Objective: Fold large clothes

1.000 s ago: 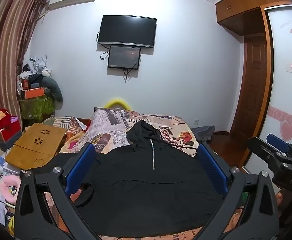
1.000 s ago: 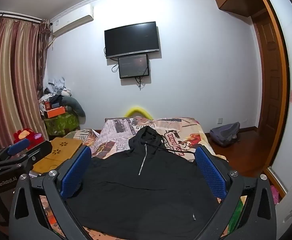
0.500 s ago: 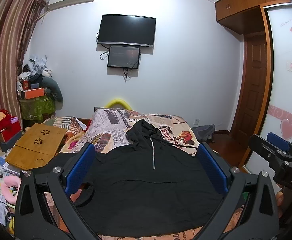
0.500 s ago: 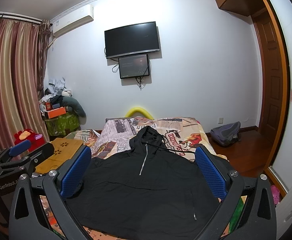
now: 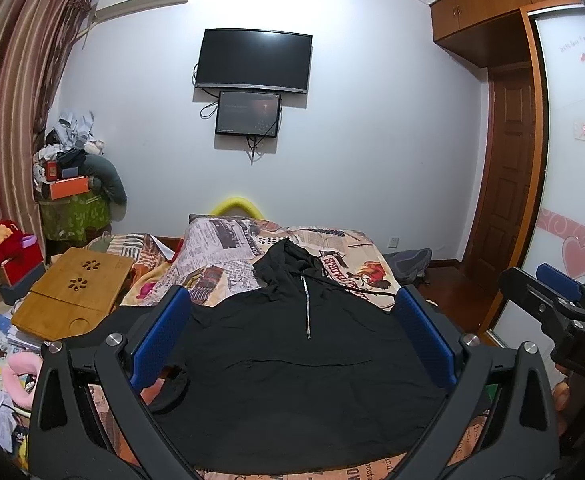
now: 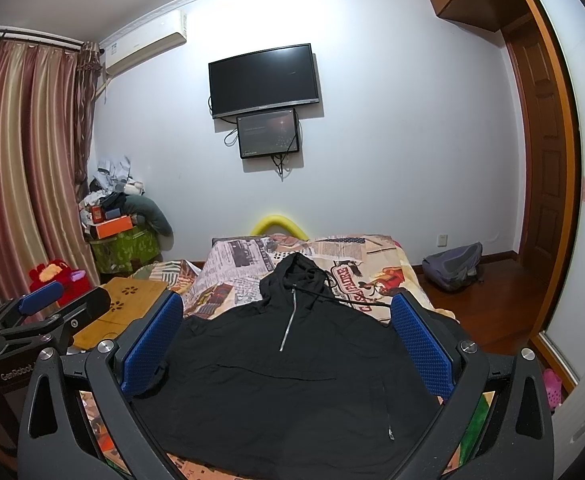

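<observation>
Hoodie (image 5: pixel 292 364): black, spread flat on bed (image 5: pixel 356 256), unfolded. Left gripper (image 5: pixel 292 344) and right gripper (image 6: pixel 288 344): held wide apart, nothing gripped. Sleeve edges are best pinched evenly, avoiding wrinkles.

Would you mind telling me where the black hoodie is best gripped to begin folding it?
Probably at the two sleeve ends. The black hoodie lies flat, front up, hood pointing away, sleeves spread sideways. The open left gripper could approach the left sleeve from its outer side, the open right gripper mirroring it.
</observation>
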A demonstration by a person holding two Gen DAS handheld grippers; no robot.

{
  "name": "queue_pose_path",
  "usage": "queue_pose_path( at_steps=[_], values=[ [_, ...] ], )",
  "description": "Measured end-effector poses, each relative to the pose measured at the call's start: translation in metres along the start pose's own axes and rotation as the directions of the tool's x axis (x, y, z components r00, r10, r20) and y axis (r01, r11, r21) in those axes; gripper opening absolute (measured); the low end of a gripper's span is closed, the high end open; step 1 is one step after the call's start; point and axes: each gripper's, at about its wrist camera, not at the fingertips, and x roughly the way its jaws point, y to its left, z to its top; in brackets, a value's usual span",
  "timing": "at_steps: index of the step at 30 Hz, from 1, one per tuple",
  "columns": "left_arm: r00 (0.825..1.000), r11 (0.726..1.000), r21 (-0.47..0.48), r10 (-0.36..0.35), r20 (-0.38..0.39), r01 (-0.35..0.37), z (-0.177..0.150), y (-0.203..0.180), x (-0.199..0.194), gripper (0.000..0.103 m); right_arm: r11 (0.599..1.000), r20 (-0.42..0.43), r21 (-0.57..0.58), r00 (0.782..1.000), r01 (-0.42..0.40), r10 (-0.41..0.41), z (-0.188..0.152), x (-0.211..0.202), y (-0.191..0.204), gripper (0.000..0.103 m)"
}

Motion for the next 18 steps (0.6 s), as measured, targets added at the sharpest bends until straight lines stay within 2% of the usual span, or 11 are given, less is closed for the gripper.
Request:
queue_pose_path(
  at_steps=[18],
  values=[
    [1.0, 1.0, -0.006, 0.008, -0.015, -0.008, -0.001, 0.0058, 0.0064, 0.103, 1.0, -0.001, -0.003, 1.0, 0.001, -0.001, -0.0008, 0.0, 0.0009, 0.103]
  ],
)
